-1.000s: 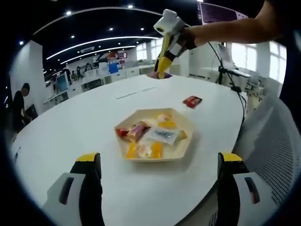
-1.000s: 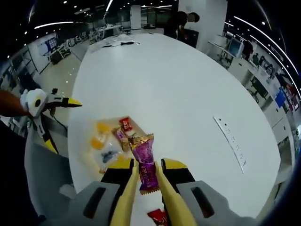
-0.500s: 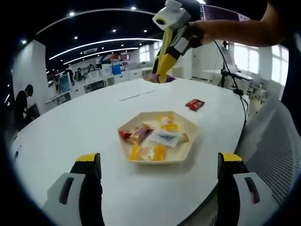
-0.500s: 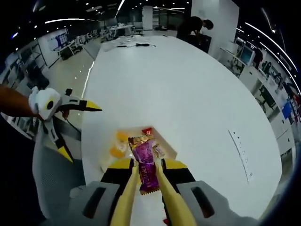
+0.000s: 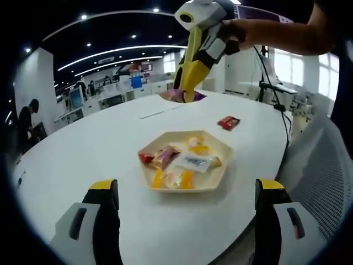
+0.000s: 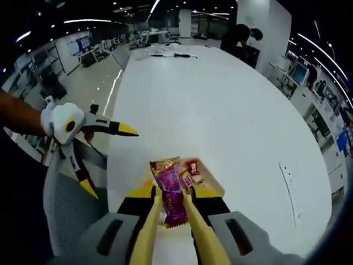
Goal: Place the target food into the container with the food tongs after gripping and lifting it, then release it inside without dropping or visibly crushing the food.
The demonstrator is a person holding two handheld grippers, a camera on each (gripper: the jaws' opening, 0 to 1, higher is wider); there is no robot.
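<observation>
Bright ceiling strip lights (image 5: pixel 118 51) — glossy table (image 6: pixel 220 110) glare, fisheye-warped edges.

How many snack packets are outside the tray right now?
2. A purple packet is held in the right gripper above the tray; a red packet lies on the white table beyond the tray. Others may be hidden.

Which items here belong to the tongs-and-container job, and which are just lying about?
Part of the job:
- purple snack packet, clamped in the yellow tongs
- right gripper, squeezing the tongs
- hexagonal tray with wrapped snacks already in it

Just lying about:
- red packet on the white table
- grey mesh chair
- left gripper, open and idle
</observation>
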